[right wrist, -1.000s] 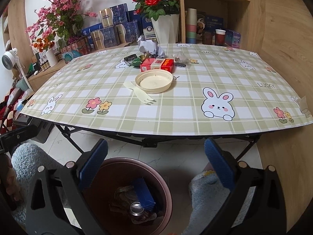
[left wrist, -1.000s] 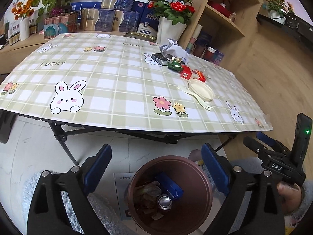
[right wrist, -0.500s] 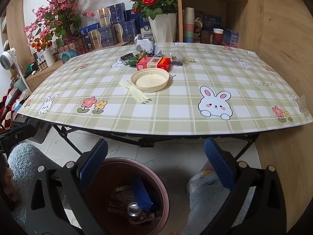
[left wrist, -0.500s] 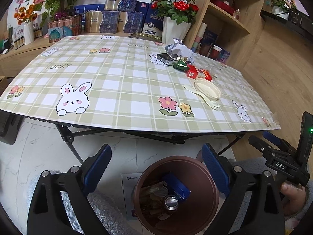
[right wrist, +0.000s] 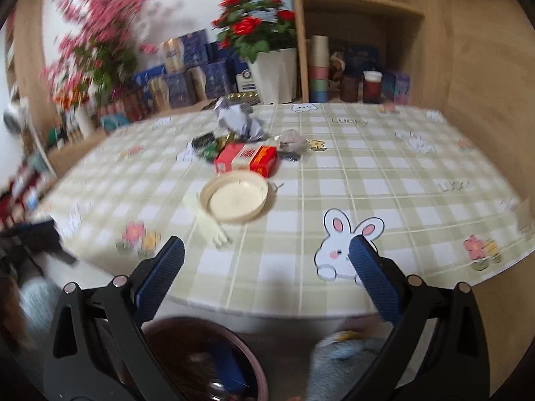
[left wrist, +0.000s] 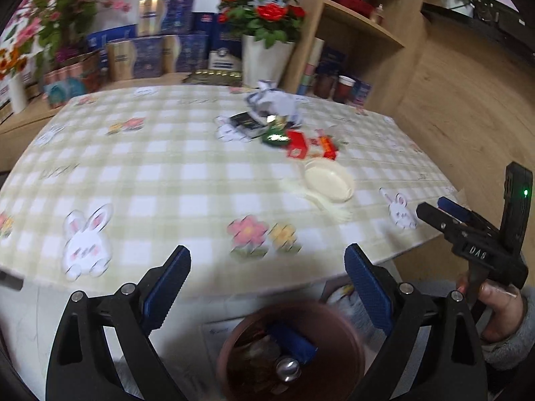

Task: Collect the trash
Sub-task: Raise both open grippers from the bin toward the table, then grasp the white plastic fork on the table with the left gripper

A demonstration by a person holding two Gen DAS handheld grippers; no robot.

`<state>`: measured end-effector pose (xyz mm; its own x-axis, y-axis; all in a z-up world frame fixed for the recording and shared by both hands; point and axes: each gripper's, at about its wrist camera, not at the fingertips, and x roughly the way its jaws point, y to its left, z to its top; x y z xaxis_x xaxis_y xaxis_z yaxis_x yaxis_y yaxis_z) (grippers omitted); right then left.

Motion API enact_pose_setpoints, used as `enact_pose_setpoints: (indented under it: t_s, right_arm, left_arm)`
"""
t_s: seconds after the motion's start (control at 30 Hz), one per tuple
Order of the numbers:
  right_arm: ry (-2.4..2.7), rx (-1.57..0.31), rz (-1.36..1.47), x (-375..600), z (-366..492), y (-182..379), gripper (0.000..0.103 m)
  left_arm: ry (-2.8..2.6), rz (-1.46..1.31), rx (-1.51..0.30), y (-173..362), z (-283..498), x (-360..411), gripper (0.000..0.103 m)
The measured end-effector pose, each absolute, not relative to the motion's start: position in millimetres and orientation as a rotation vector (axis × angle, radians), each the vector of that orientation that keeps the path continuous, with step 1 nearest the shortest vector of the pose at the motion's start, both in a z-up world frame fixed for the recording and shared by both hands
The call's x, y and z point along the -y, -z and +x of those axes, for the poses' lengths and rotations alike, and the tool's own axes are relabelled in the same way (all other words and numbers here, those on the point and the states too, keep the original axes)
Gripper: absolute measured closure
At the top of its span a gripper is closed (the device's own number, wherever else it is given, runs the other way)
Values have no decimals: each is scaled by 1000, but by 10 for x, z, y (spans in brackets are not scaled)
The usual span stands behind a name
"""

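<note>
Both grippers have risen since half a second ago, so the table edge now sits lower in each view and the bin has slid toward the bottom. A checked tablecloth (right wrist: pixel 367 173) with rabbits and flowers covers the table. Below its near edge stands the brown bin (left wrist: pixel 337 320), already holding a blue packet and a can. The left gripper (left wrist: pixel 267 287) hangs over the bin with jaws spread wide and nothing between them. The right gripper (right wrist: pixel 267 270) is likewise agape and empty, held over the table's near edge.

On the cloth, well apart from both grippers, lies the trash: a cream paper bowl (right wrist: pixel 234 197), a red carton (right wrist: pixel 247 158) just behind it, crumpled paper (right wrist: pixel 235 118) farther back, and a pale plastic fork (right wrist: pixel 214 230) beside the bowl.
</note>
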<state>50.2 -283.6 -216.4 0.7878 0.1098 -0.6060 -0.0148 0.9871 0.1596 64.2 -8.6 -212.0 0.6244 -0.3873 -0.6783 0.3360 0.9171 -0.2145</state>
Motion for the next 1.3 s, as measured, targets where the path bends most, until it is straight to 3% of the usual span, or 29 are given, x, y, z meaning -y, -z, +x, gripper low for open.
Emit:
enact_pose_setpoints:
  t_s: [0.3, 0.43, 0.73, 1.3]
  right_arm:
    - [-18, -619, 210, 3303, 794, 2180, 6]
    - [13, -607, 247, 3486, 799, 2228, 6]
    - [41, -615, 287, 3699, 785, 2369, 6]
    - [41, -619, 319, 3616, 812, 2469, 6]
  left_arm:
    - [423, 128, -879, 2449, 1169, 1027, 12]
    - [412, 78, -964, 2617, 1414, 1247, 12]
    - [350, 178, -969, 2740, 1609, 1651, 12]
    - [318, 80, -1052, 2765, 1733, 867, 11]
